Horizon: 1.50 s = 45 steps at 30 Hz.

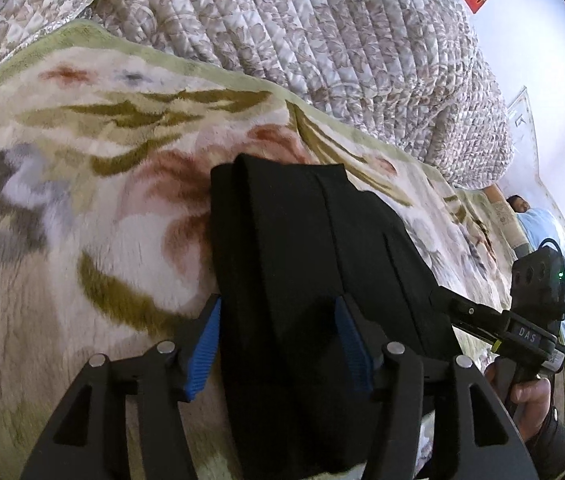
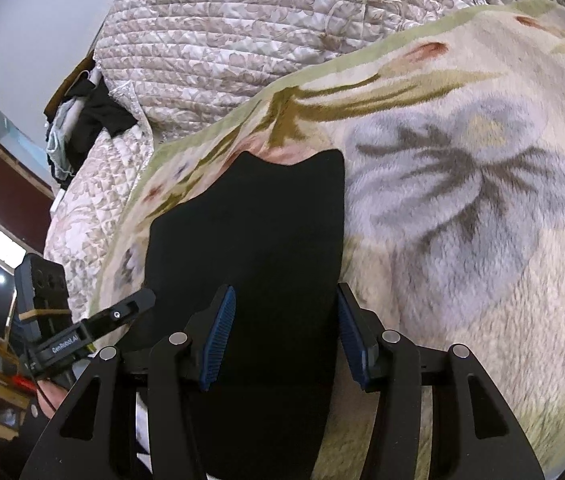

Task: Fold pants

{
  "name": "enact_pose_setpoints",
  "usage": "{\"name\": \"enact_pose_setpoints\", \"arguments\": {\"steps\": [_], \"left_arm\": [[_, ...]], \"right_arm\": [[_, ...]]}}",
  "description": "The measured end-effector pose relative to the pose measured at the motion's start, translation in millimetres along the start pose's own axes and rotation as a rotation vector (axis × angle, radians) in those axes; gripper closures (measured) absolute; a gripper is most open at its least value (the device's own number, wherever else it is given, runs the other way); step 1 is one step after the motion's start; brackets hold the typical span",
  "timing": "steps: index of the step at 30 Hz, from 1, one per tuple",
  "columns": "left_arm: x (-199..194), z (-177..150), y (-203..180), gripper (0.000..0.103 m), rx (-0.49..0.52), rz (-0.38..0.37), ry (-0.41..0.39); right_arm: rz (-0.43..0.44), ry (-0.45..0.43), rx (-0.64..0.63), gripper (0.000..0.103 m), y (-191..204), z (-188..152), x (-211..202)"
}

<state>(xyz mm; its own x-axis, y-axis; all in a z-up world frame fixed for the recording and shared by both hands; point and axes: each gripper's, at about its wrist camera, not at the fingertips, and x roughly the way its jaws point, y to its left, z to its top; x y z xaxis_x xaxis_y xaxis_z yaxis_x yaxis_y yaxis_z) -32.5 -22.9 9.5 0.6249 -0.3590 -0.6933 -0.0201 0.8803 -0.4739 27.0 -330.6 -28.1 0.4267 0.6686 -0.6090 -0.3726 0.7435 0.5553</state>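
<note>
Blue ribbed pads of the left tool [image 1: 278,344] stand spread either side of the folded black fabric pants [image 1: 314,264], which lie on the plush cream blanket with olive and pink flowers [image 1: 82,200] covering the bed; the pads look clear of the cloth, though whether the right-hand one brushes it is hard to tell. From the other side, the right tool [image 2: 286,336] likewise straddles the pants [image 2: 250,240] with its pads apart and nothing pinched. Judged risks: a closing tool could catch the blanket pile along with the cloth; a grip on only the top layer would peel the fold open; uneven lifting by the two tools would skew the edges; the grey-brown quilted bedspread [image 1: 322,40] nearby leaves limited flat room.
</note>
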Motion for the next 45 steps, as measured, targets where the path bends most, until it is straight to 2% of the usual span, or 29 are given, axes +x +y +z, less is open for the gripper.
{"name": "enact_pose_setpoints", "arguments": {"steps": [3,12,16,19,24,30,39,45], "left_arm": [[-2.2,-3.9,-0.6,0.043,-0.011,-0.011,0.004],[9.6,4.4,-5.0,0.044,-0.011,-0.001,-0.004],[6.4,2.1,-10.3,0.054,0.005,0.016,-0.019],[1.5,-0.5,-18.0,0.062,0.044,0.039,-0.031],[-2.9,-1.1,-28.2,0.069,0.096,0.08,-0.047],[-9.0,0.4,-39.9,0.077,0.143,0.096,-0.059],[-25.0,5.8,-50.9,0.08,0.179,0.098,-0.075],[-35.2,24.9,-41.4,0.08,0.167,0.111,-0.082]], "right_arm": [[0.04,0.017,0.015,0.051,1.5,-5.0,0.6],[0.054,0.006,0.021,0.054,1.8,3.8,13.4],[0.018,0.0,0.004,0.077,2.3,3.5,13.1],[0.024,-0.009,-0.008,0.082,3.0,0.9,7.8],[0.002,-0.015,-0.044,0.085,8.8,-0.5,7.2],[-0.001,-0.036,-0.075,0.086,17.8,1.0,1.0],[0.052,-0.064,-0.131,0.087,46.7,4.9,-12.6],[0.079,-0.058,-0.135,0.087,61.3,13.8,-6.2]]}}
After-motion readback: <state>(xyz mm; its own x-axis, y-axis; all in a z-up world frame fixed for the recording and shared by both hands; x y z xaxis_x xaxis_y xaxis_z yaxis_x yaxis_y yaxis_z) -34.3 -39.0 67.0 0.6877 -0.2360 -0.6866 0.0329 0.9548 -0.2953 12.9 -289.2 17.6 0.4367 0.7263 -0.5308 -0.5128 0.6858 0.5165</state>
